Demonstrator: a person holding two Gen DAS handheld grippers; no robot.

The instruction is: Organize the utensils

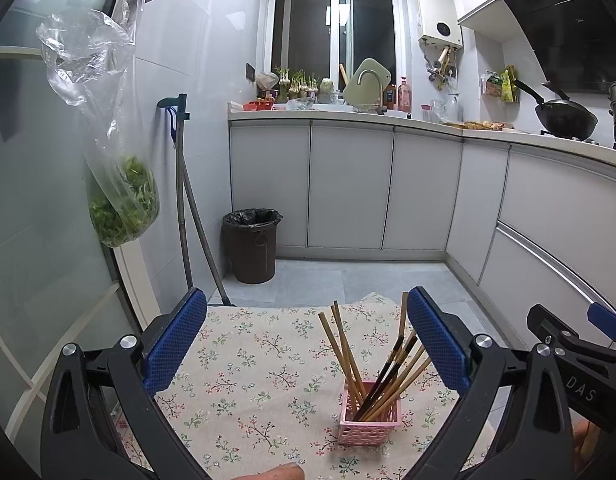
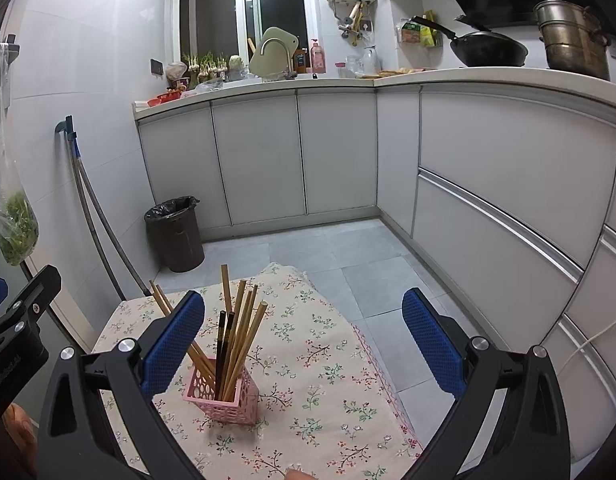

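Observation:
A pink perforated holder (image 1: 370, 414) stands on a small table with a floral cloth (image 1: 244, 360). Several wooden and dark chopsticks (image 1: 348, 352) stand in it, leaning apart. The holder shows in the right wrist view (image 2: 224, 394) with its chopsticks (image 2: 238, 332). My left gripper (image 1: 308, 340) is open and empty above the table, the holder low between its blue pads, nearer the right pad. My right gripper (image 2: 304, 340) is open and empty, the holder by its left pad. The right gripper shows at the left wrist view's right edge (image 1: 572, 348).
A dark trash bin (image 1: 252, 246) stands on the grey tile floor beyond the table. Mop handles (image 1: 188, 216) lean on the left wall. A plastic bag of greens (image 1: 124, 200) hangs at left. White cabinets (image 2: 488, 184) run along the back and right, with a wok (image 2: 488, 50) on top.

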